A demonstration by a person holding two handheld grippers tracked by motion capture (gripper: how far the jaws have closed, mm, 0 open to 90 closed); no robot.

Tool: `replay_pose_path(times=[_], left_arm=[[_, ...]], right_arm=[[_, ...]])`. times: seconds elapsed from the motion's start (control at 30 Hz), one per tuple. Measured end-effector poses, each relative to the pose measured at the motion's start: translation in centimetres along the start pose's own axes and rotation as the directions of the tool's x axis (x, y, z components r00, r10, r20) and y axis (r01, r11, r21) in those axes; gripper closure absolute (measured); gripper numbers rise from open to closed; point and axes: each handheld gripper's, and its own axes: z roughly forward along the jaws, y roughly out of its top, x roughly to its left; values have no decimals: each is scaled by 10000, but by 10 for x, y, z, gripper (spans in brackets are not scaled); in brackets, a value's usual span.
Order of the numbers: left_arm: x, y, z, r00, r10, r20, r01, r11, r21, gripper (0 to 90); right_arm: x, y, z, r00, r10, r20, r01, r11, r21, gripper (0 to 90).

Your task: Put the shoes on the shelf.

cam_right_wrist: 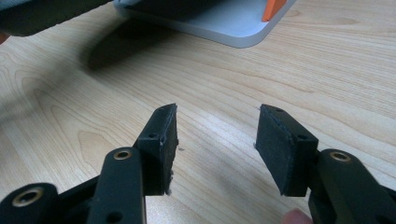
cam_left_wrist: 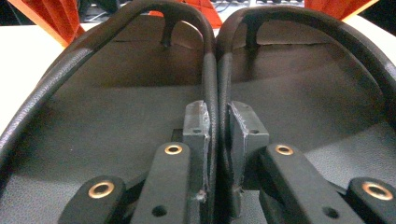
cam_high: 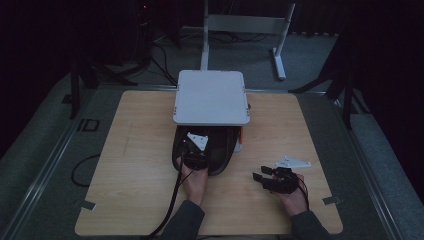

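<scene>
A pair of black slippers (cam_high: 216, 150) lies side by side on the wooden table, its far end under a white raised platform (cam_high: 211, 97). In the left gripper view the left slipper (cam_left_wrist: 116, 93) and the right slipper (cam_left_wrist: 303, 93) touch along their inner rims. My left gripper (cam_left_wrist: 218, 121) is shut on those two rims, pinching them together. From above, the left gripper (cam_high: 196, 150) sits over the near end of the slippers. My right gripper (cam_high: 261, 173) rests low over the bare table at the right, and its jaws (cam_right_wrist: 215, 140) stand open with nothing between them.
The platform stands on orange supports (cam_left_wrist: 42, 14) over a white base (cam_right_wrist: 233, 23). The wooden table (cam_high: 140, 165) ends in grey floor on all sides. A white metal stand (cam_high: 245, 25) and black cables lie behind the table. Cables trail from both grippers.
</scene>
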Motion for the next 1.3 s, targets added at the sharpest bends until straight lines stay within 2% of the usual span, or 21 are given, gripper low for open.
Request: replay_pose_path(times=[0.1, 0.23, 0.37, 0.5, 0.8, 1.07, 1.3], left_arm=[[2, -1, 0, 10000, 57, -19, -57, 10000, 37, 779], [4, 0, 0, 9998, -159, -70, 159, 9999, -13, 779], [0, 1, 2, 9994, -286, -184, 283, 9994, -178, 779], [-3, 4, 8, 9985, -492, -245, 485, 9984, -273, 778], [-9, 12, 21, 9965, -674, -491, 648, 9965, -537, 778], [-12, 18, 28, 9955, -656, -678, 609, 9958, -687, 777], [-15, 22, 39, 9929, -855, -832, 761, 9909, -1109, 774]], right_arm=[[0, -1, 0, 10000, -7, 5, 7, 10000, -1, 478], [-1, -1, 1, 10000, 8, 0, -8, 10000, 17, 478], [-1, -1, 1, 10000, -20, -18, 20, 10000, 21, 478], [0, -1, 1, 10000, -33, -39, 33, 10000, 57, 478], [1, -1, 2, 10000, -65, -44, 65, 9999, 84, 478], [2, -1, 2, 9999, -78, -65, 79, 9999, 100, 478], [2, -1, 3, 9999, -101, -72, 102, 9999, 113, 478]])
